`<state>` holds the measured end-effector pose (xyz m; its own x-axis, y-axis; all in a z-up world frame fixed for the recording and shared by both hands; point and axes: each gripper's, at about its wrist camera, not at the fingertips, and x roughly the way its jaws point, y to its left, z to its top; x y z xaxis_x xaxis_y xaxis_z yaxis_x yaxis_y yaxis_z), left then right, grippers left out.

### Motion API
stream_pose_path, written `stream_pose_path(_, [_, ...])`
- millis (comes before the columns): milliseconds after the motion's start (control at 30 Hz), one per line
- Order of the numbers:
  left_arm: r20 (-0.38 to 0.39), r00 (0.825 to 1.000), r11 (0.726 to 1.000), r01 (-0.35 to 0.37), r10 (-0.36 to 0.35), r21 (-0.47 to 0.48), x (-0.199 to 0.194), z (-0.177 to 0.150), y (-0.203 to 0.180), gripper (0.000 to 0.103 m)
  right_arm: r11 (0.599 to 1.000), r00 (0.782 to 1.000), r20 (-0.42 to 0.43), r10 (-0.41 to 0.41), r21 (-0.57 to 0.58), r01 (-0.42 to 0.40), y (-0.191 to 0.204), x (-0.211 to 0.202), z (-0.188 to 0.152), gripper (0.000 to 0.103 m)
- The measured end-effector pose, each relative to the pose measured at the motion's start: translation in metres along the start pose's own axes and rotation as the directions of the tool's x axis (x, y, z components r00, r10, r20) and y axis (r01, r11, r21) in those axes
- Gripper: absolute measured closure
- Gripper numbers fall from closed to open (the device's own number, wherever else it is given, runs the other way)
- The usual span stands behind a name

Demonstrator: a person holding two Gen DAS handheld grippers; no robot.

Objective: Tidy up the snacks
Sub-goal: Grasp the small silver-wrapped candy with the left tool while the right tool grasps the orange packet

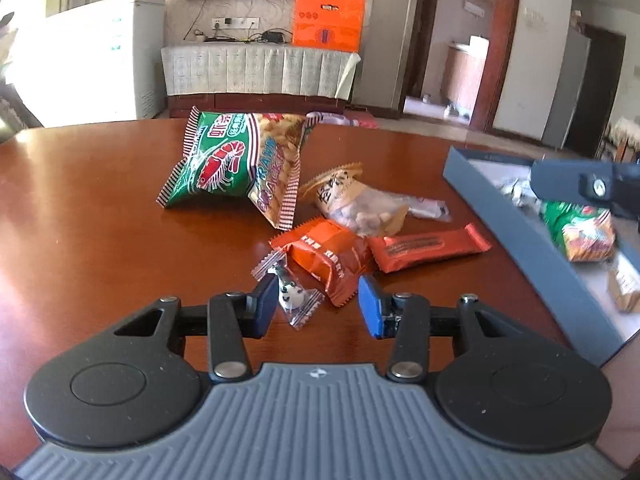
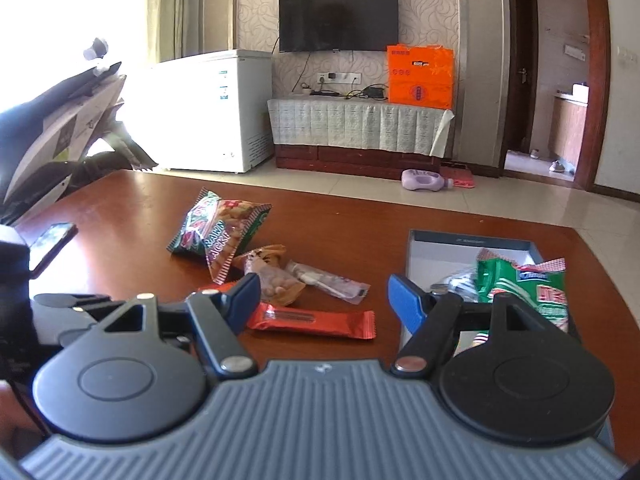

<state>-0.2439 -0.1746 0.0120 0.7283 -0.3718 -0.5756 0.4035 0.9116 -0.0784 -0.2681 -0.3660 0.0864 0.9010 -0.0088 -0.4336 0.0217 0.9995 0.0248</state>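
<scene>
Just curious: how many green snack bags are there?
2. One green bag lies on the table; a second green bag sits in the blue-grey box. Others may hide underneath.

green prawn bag (image 1: 236,160), orange packet (image 1: 328,256), grey-blue box (image 1: 516,232)

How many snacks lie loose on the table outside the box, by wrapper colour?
Green: prawn cracker bag: 1
Tan: nut pouch: 1
Orange-red: orange packet, red bar: 2
Clear: small sweet, long sachet: 2
Total: 6
</scene>
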Motion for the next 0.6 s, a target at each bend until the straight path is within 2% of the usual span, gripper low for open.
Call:
stream_pose_path(100, [-0.035,0.999,1.0,-0.002,0.002,-0.018,0.01,0.002,0.002,0.054,0.999,0.999,-0.017,0.03,-0.024,-0.031,0.007,0.012,0.0,0.031])
stream_pose_path(167, [-0.038,0.999,1.0,-0.01,0.009,-0.019,0.014,0.005,0.004,0.06,0.998,0.998,-0.027,0.049,-0.047,-0.05,0.014,0.019,-0.001,0.031])
stream_pose_path(233, [-0.041,0.999,0.999,-0.036,0.036,-0.002,0.015,0.005,0.005,0.06,0.995,0.996,-0.041,0.073,-0.068,-0.076,0.021,0.028,-0.002,0.032])
stream_pose_path(367, [-0.042,0.998,0.998,-0.047,0.046,-0.031,0.013,0.005,0.013,0.066,0.987,0.991,-0.068,0.112,-0.105,-0.119,0.035,0.041,-0.003,0.032])
stream_pose_path(467, [-0.052,0.998,0.995,-0.044,0.039,-0.095,0.009,0.005,0.024,0.066,0.979,0.986,-0.073,0.148,-0.13,-0.157,0.048,0.048,-0.003,0.034])
stream_pose_path(600, [-0.051,0.995,0.991,-0.091,0.086,-0.101,0.009,0.005,0.033,0.066,0.972,0.978,-0.074,0.194,-0.121,-0.202,0.061,0.054,0.0,0.036])
